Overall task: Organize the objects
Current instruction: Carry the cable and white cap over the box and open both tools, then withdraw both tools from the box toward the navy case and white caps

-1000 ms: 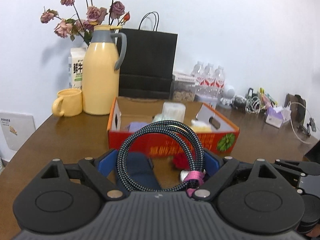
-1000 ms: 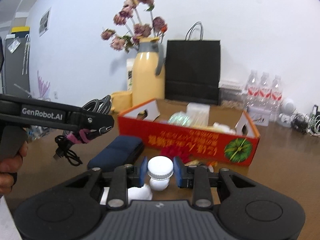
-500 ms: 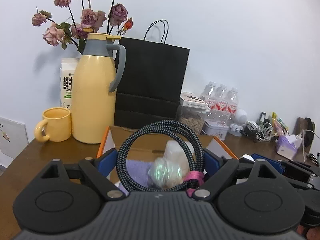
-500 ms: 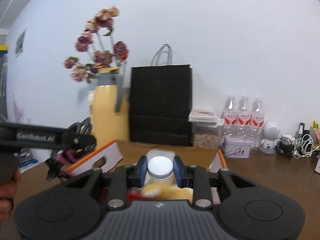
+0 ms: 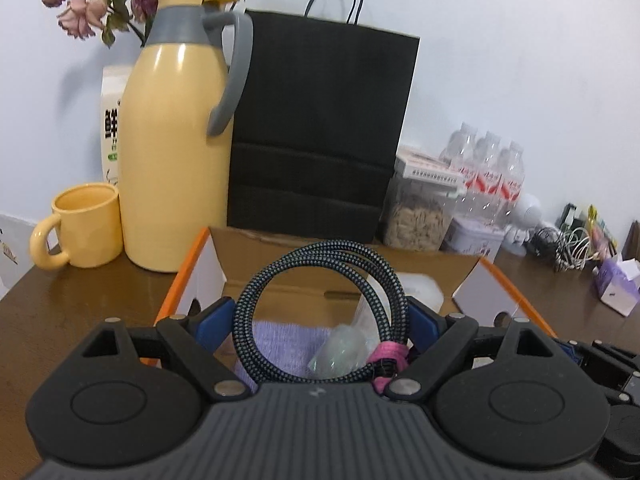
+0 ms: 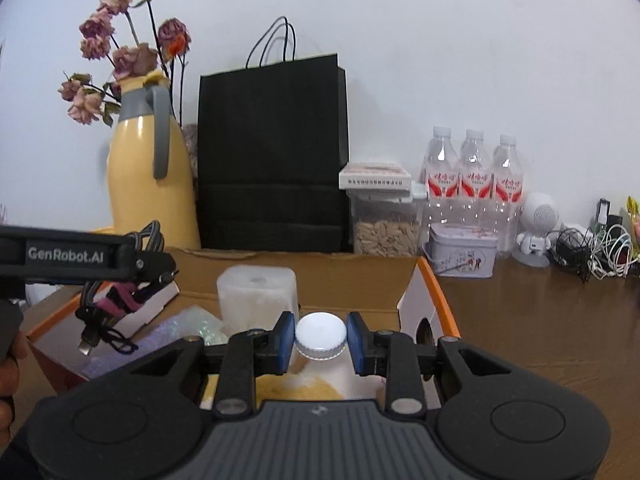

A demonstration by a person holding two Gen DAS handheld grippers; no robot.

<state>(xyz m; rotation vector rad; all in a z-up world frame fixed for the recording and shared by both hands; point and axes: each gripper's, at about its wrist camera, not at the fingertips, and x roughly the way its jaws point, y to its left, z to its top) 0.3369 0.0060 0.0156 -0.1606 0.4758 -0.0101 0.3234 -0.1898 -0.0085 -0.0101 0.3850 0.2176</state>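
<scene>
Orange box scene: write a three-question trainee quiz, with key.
1. True or false: the left gripper holds a coiled braided cable.
2. What is the right gripper shut on? A) yellow mug B) white-capped bottle C) tin
3. What stands directly behind the orange box, right of the yellow jug?

Key: 1 true; 2 B; 3 black paper bag.
</scene>
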